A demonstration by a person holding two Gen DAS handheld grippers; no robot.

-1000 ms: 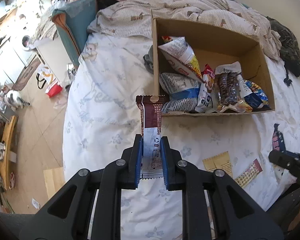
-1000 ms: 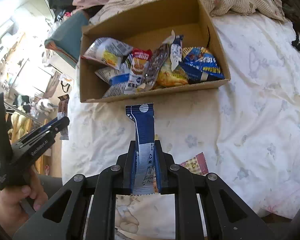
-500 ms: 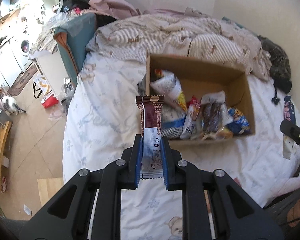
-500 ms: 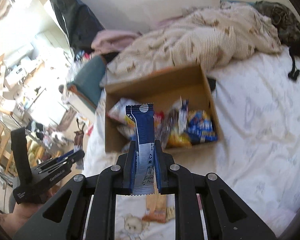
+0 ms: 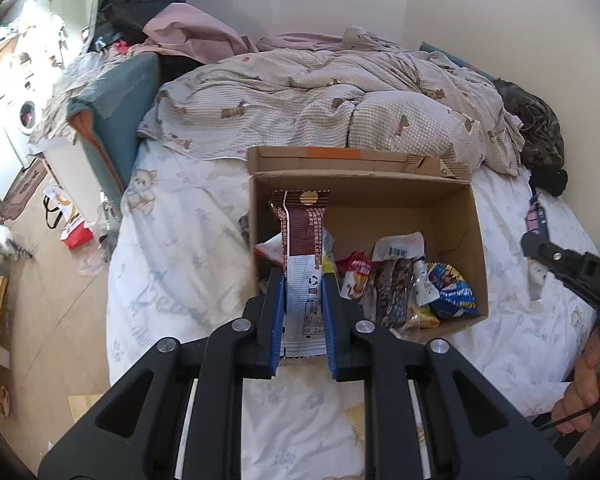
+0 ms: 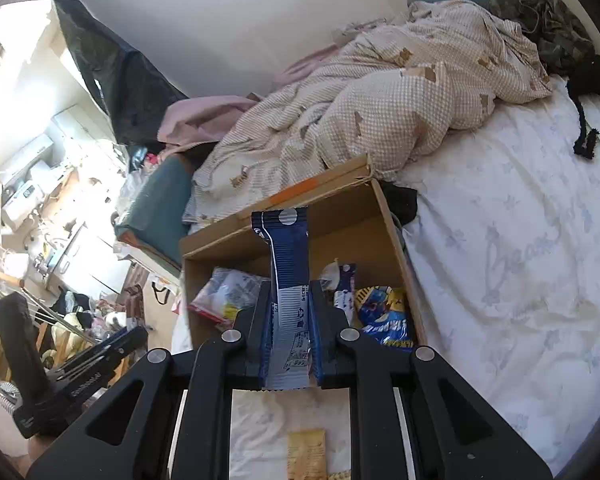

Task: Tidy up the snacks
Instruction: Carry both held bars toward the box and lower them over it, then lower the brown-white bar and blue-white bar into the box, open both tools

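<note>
While clamped tight at its white lower end in the left gripper (image 5: 303, 280), stands upright out of the jaws: a brown snack bar (image 5: 302, 232), top edge showing against the near-left corner of the cardboard box (image 5: 452, 216). Same on the other side: right gripper (image 6: 286, 292) shut hard on a blue snack bar (image 6: 288, 252), likewise upright, showing against the middle of the box. Just below the right gripper, left behind on the bed sheet (image 5: 188, 240), a yellow packet (image 6: 306, 454).

Compared with a second ago: both raised off the sheet and carried forward, the views tipped up from the mattress toward the wall. Box now close under both bars rather than well ahead. Grips unchanged, neither bar slipped.

Inside the box, heaped along the near wall, earlier snacks, among them a blue chip bag (image 5: 450, 292). Beyond it, a rumpled checked quilt (image 5: 320, 108).

Judged as mid-carry, close to delivery. Next, probably: ease forward over the opening, then release both. At least one packet yet to collect.
</note>
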